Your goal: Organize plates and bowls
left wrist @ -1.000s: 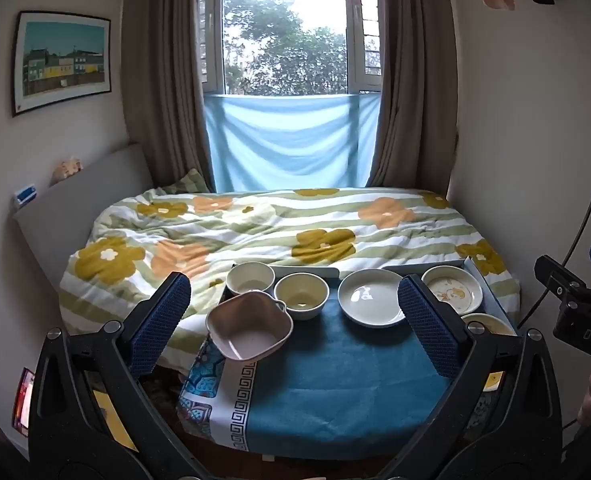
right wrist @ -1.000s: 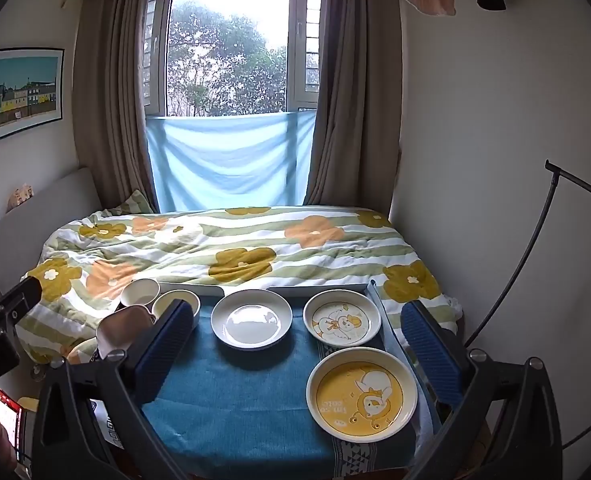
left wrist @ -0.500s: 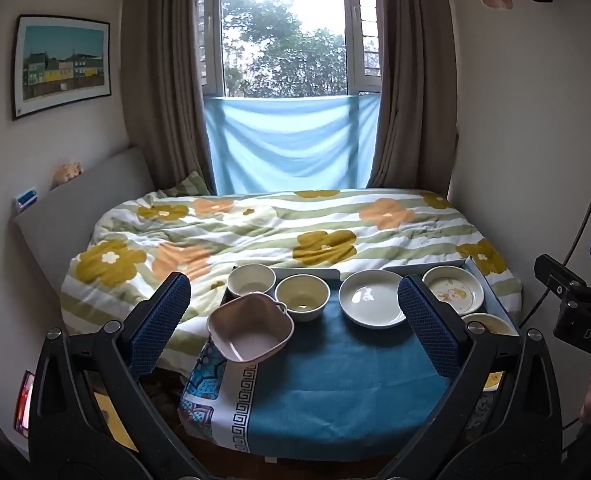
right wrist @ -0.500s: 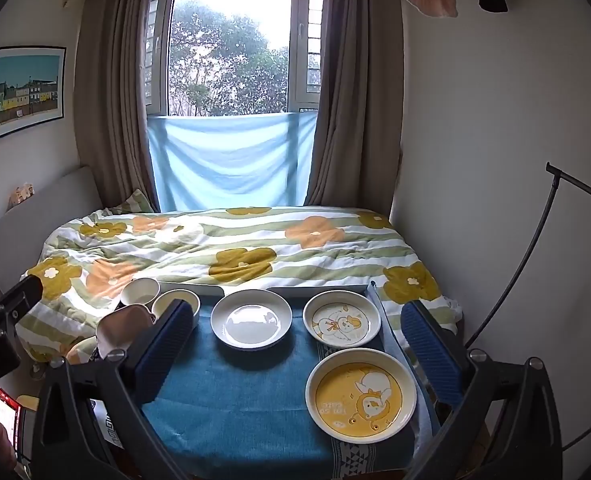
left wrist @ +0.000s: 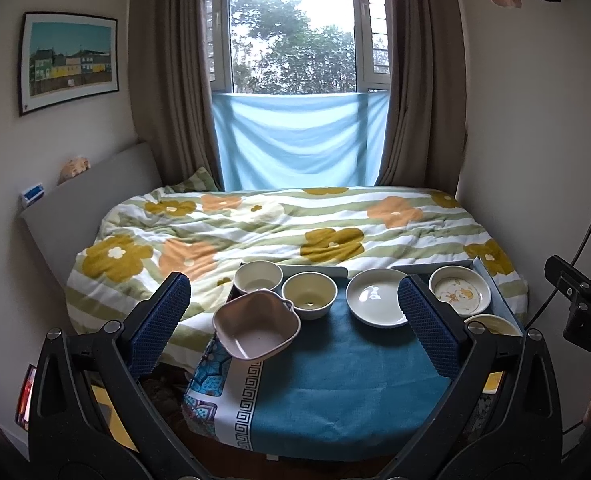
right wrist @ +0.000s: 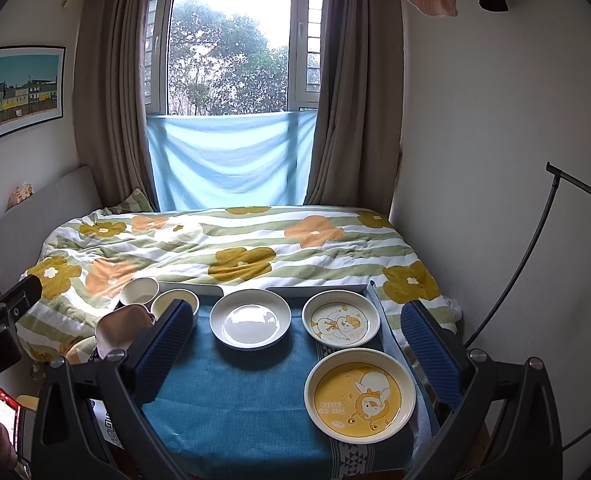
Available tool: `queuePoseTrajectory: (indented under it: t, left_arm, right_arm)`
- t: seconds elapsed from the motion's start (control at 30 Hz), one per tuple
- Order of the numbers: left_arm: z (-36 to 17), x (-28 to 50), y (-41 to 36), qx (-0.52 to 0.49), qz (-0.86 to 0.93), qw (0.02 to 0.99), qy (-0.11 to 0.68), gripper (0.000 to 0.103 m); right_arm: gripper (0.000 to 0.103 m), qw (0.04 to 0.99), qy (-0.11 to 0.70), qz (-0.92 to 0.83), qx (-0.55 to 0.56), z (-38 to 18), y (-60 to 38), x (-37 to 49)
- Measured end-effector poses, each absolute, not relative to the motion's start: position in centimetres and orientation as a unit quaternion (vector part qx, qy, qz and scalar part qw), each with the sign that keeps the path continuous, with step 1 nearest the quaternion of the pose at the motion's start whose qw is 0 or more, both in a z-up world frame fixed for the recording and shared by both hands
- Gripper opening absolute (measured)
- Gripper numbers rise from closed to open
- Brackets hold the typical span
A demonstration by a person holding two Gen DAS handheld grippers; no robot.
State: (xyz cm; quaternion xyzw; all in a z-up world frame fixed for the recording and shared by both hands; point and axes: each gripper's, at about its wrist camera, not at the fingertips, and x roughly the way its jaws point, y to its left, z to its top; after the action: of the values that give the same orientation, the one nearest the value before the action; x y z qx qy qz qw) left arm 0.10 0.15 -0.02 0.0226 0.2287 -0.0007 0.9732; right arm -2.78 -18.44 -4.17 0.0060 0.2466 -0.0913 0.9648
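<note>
On a small table with a blue cloth [left wrist: 335, 376] stand a pink square bowl [left wrist: 256, 325], two cream bowls [left wrist: 258, 277] [left wrist: 309, 294], a plain white plate [left wrist: 377, 297], a white duck plate [left wrist: 459, 290] and a yellow duck plate [right wrist: 359, 394]. My left gripper [left wrist: 295, 328] is open and empty, held back from the table's front, with the pink bowl between its fingers in view. My right gripper [right wrist: 295, 352] is open and empty above the table's near edge, facing the white plate [right wrist: 250, 319] and the white duck plate [right wrist: 341, 321].
A bed with a flowered quilt [left wrist: 287, 228] lies right behind the table. A wall is close on the right [right wrist: 495, 160]. A thin black stand [right wrist: 551, 208] curves at the right. A lit phone screen [right wrist: 5, 408] is at the lower left.
</note>
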Motion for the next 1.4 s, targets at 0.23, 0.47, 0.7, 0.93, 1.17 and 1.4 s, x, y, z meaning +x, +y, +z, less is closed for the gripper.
queuePoseTrajectory:
  t: [0.23,0.47,0.7,0.93,1.17,1.4]
  left_arm:
    - [-0.17,0.18,0.29,0.018,0.009,0.973,0.228,0.103]
    - [-0.3,0.31,0.26,0.022,0.012,0.973,0.229,0.103]
    - [-0.36,0.23,0.23,0.023,0.011,0.974,0.227,0.103]
    - [-0.2,0.21,0.27,0.024,0.012,0.974,0.226,0.103]
    - [-0.08,0.24,0.23,0.025,0.013,0.974,0.225,0.103]
    - [0.05,0.35,0.42,0.023,0.013,0.974,0.224,0.103]
  right_arm:
    - [0.103,0.965,0.247,-0.092,0.007,-4.19,-18.39,-2.73]
    - [0.103,0.965,0.247,-0.091,0.006,-4.22,-18.45,-2.72]
    - [0.103,0.965,0.247,-0.092,0.006,-4.22,-18.4,-2.72]
    - [0.103,0.965,0.247,-0.091,0.007,-4.22,-18.37,-2.7]
    - [0.103,0.964,0.248,-0.091,0.006,-4.22,-18.41,-2.72]
    - [0.103,0.965,0.248,-0.091,0.006,-4.21,-18.34,-2.7]
